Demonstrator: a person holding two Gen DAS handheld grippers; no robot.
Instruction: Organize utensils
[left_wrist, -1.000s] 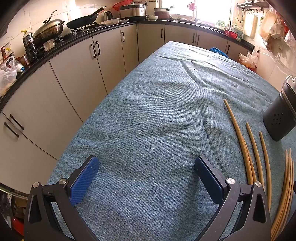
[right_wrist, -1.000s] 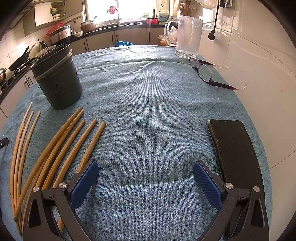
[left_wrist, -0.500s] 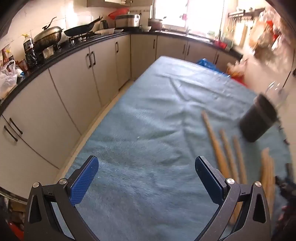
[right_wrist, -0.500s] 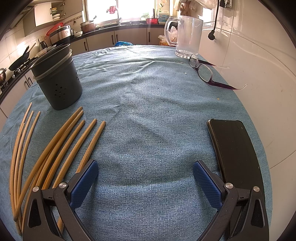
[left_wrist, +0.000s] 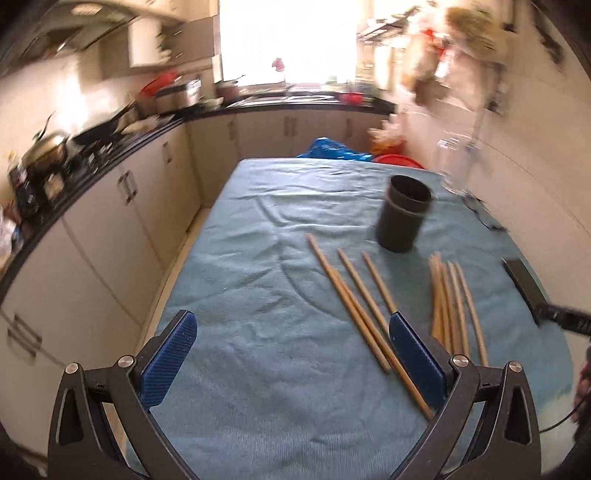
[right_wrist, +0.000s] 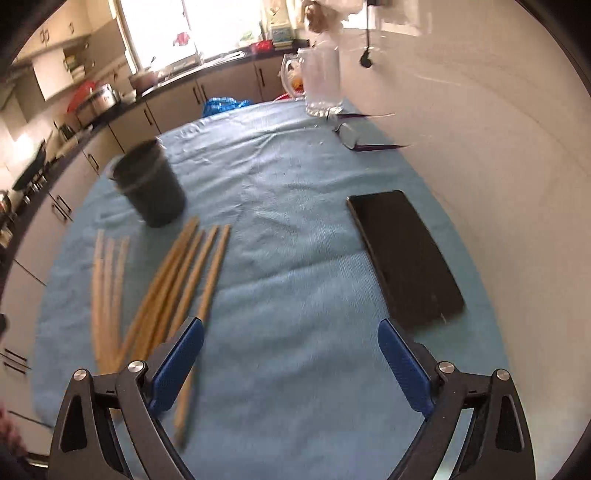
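We hold both tools, left & right, jaws apart w/ nothing gripped, chopsticks ahead-left of right tool.

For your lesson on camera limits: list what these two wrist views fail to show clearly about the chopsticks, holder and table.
- Chopsticks, right view: motion blur merges them, so no count; near ends sit behind the right gripper.
- Chopsticks, left view: near ends hidden behind the left gripper finger.
- Holder: inside not visible in either view.
- Glasses: small and blurred.
- Phone, left view: near end covered by a dark object.
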